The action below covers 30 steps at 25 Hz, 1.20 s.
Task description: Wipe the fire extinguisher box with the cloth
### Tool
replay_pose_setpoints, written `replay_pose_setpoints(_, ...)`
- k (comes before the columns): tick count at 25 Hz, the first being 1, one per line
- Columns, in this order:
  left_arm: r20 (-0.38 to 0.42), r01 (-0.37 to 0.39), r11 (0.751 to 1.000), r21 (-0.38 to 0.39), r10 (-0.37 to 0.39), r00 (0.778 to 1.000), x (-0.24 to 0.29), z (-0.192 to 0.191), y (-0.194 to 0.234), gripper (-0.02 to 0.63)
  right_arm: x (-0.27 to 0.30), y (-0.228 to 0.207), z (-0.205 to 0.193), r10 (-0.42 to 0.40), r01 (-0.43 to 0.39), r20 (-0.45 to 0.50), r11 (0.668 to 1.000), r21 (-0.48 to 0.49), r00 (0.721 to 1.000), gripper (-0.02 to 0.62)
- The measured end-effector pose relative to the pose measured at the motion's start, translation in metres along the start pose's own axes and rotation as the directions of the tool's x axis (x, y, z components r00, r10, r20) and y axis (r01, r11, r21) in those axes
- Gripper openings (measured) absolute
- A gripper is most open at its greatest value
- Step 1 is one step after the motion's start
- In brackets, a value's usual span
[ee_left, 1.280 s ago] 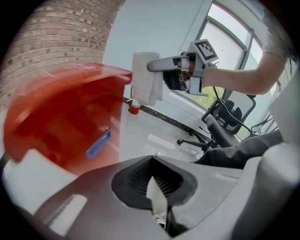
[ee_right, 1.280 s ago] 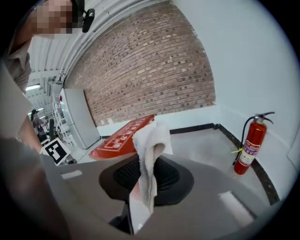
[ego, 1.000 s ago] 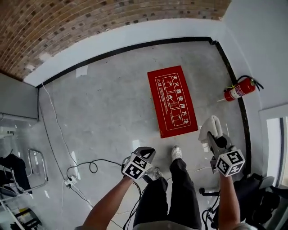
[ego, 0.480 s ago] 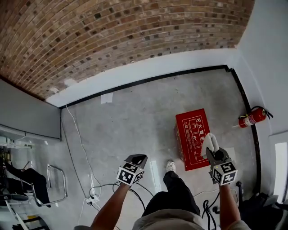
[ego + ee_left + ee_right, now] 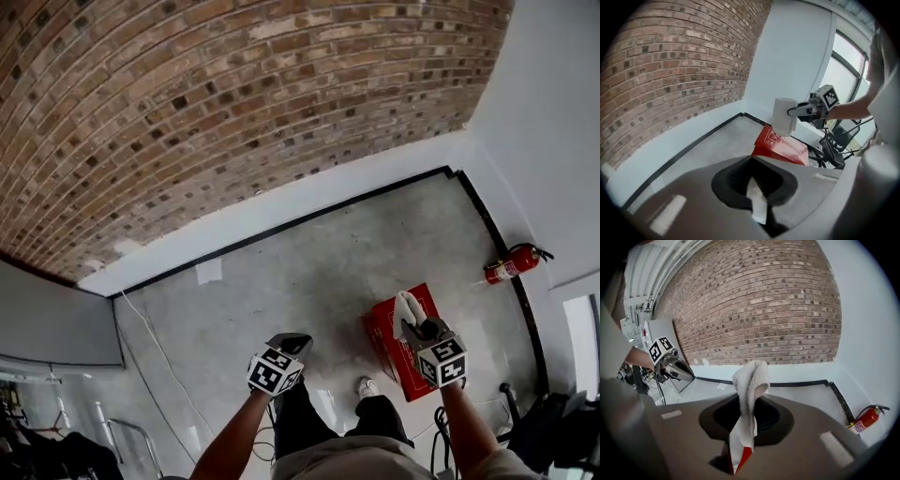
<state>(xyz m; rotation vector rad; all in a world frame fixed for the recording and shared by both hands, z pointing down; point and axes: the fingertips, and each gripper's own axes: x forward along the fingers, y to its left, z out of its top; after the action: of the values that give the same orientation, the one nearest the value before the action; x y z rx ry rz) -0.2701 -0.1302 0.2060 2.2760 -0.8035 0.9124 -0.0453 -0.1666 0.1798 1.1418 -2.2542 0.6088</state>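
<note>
1. The right gripper (image 5: 422,330) has its jaws shut on a white fluffy cloth (image 5: 405,307). The cloth (image 5: 750,380) is squeezed between the two jaws and its loose top flops over.
2. The left gripper (image 5: 291,339) has its jaws close together, with nothing between them.
3. The flat red fire extinguisher box (image 5: 382,336) lies on the grey floor (image 5: 309,281), at 5 o'clock in the head view.
4. In that view the cloth shows in front of the box's top.
5. A red fire extinguisher (image 5: 511,265) lies by the white wall, at 2 o'clock from the box.
</note>
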Motion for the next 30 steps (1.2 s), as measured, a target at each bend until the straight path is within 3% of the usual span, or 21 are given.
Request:
replay_pose_setpoints(4, -0.022, 0.142, 0.986, 0.083, -0.14, 0.99, 0.012, 0.018, 0.043, 0.0, 0.031, 0.007, 0.021, -0.138, 0.139, -0.03, 0.988, 0.065, 0.99, 0.086)
replay_pose_setpoints(7, -0.063, 0.251, 0.95, 0.186, -0.244, 0.968, 0.023, 0.044, 0.064, 0.0, 0.042, 0.005, 0.036, -0.258, 0.251, 0.001, 0.944, 0.216, 0.966, 0.086)
replay_pose_setpoints(10, -0.113, 0.359, 0.883, 0.304, -0.341, 0.933, 0.038, 0.07, 0.069, 0.0, 0.049, 0.014, 0.033, -0.309, 0.282, 0.027, 0.898, 0.339, 0.951, 0.086)
replay_pose_setpoints(13, -0.166, 0.445, 0.799, 0.405, -0.414, 0.895, 0.064, 0.104, 0.065, 0.0, 0.058, 0.014, 0.032, -0.353, 0.303, 0.052, 0.863, 0.403, 0.934, 0.086)
replay_pose_setpoints(15, -0.209, 0.509, 0.734, 0.45, -0.468, 0.859, 0.085, 0.124, 0.052, 0.007, 0.064, 0.012, 0.032, -0.356, 0.292, 0.078, 0.857, 0.424, 0.931, 0.086)
replay_pose_setpoints(17, -0.25, 0.598, 0.656, 0.461, -0.55, 0.797, 0.102, 0.139, 0.027, 0.066, 0.068, 0.011, 0.033, -0.31, 0.231, 0.126, 0.876, 0.424, 0.942, 0.084)
replay_pose_setpoints(19, -0.293, 0.684, 0.558, 0.471, -0.632, 0.717, 0.112, 0.155, 0.004, 0.13, 0.072, 0.011, 0.038, -0.252, 0.157, 0.182, 0.894, 0.419, 0.951, 0.085)
replay_pose_setpoints(21, -0.352, 0.738, 0.464, 0.49, -0.67, 0.654, 0.118, 0.167, -0.004, 0.161, 0.083, 0.013, 0.042, -0.223, 0.12, 0.206, 0.899, 0.421, 0.953, 0.084)
replay_pose_setpoints(24, -0.447, 0.805, 0.364, 0.469, -0.688, 0.572, 0.133, 0.173, -0.008, 0.228, 0.095, 0.008, 0.05, -0.208, 0.101, 0.223, 0.905, 0.414, 0.953, 0.084)
replay_pose_setpoints(26, -0.523, 0.863, 0.272, 0.426, -0.704, 0.48, 0.139, 0.171, -0.014, 0.273, 0.099, 0.004, 0.058, -0.202, 0.08, 0.252, 0.902, 0.423, 0.946, 0.084)
replay_pose_setpoints(28, -0.577, 0.908, 0.186, 0.377, -0.719, 0.387, 0.145, 0.174, -0.014, 0.276, 0.106, -0.004, 0.062, -0.199, 0.06, 0.273, 0.894, 0.444, 0.941, 0.081)
replay_pose_setpoints(30, -0.602, 0.929, 0.13, 0.346, -0.729, 0.326, 0.157, 0.182, -0.007, 0.243, 0.117, -0.015, 0.063, -0.212, 0.061, 0.269, 0.877, 0.477, 0.94, 0.083)
